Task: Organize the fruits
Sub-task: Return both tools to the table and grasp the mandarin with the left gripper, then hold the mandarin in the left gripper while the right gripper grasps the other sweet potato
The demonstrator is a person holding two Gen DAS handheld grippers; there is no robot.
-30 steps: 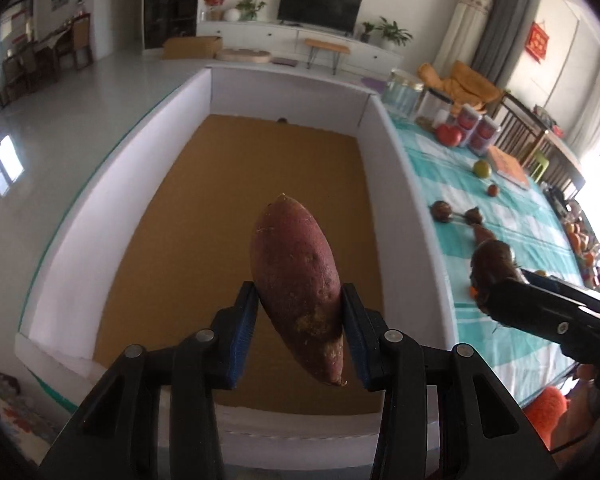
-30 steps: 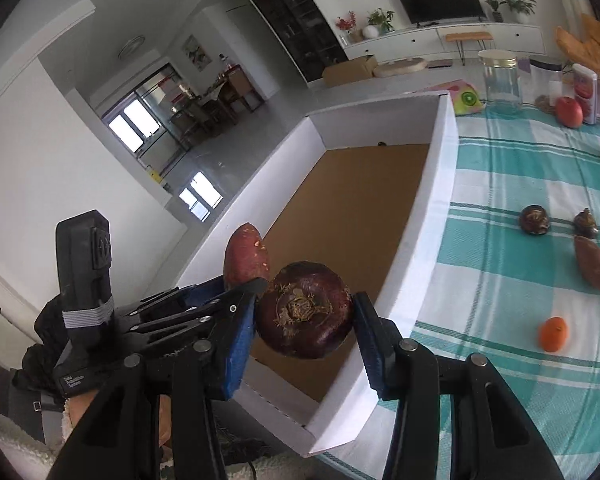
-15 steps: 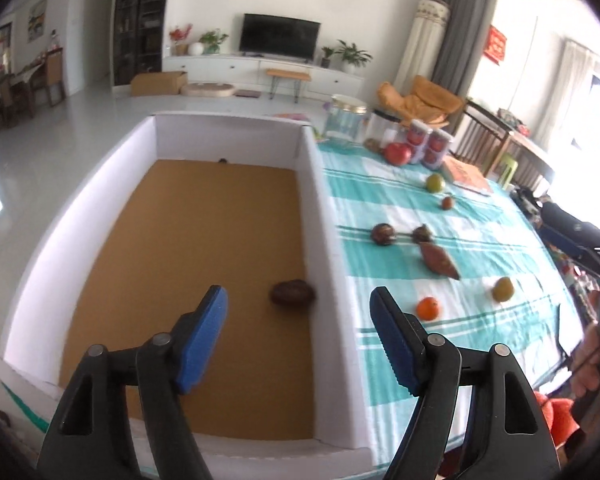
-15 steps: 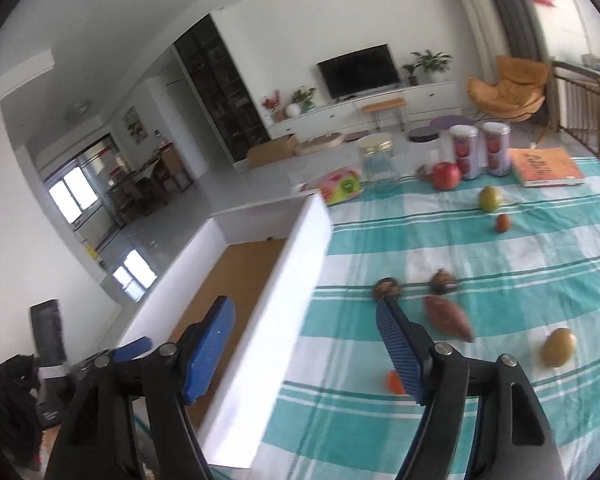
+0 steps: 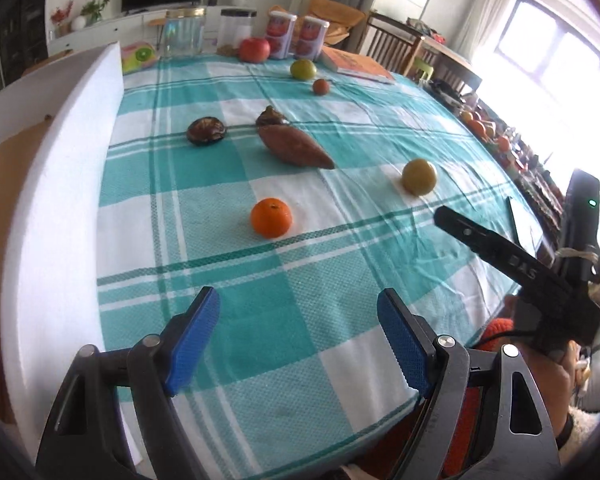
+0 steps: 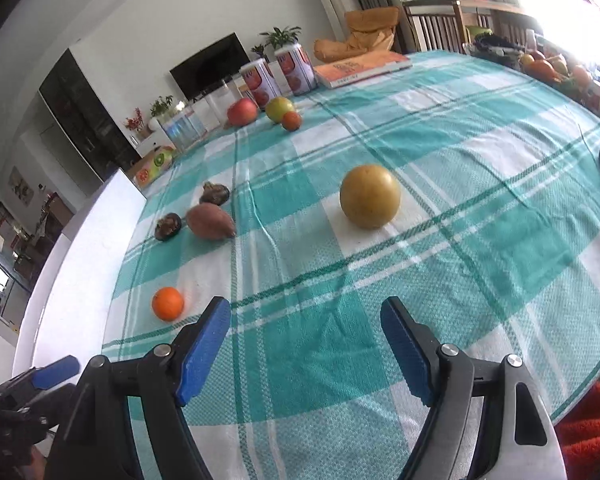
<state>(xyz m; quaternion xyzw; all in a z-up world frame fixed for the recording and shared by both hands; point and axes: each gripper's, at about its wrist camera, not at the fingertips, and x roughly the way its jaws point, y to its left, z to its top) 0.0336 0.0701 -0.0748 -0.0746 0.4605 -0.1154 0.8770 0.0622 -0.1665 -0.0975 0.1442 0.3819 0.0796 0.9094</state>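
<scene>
Sunlight is pouring over the checked counter (image 5: 228,184), where the white box (image 5: 56,208) is standing at the left edge. Going rightward, a chestnut-like piece (image 5: 206,131), a sweet potato (image 5: 294,146), an orange (image 5: 271,217) and a yellow-green fruit (image 6: 370,196) are lying apart, all waiting to be collected. The left gripper (image 5: 298,338) is opening its jaws on nothing; the right gripper (image 6: 306,346) is hovering wide apart, empty.

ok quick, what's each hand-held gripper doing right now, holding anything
Left hand-held gripper: jaws opening, nothing between them, over the tablecloth.
Right hand-held gripper: open, holding nothing.
</scene>
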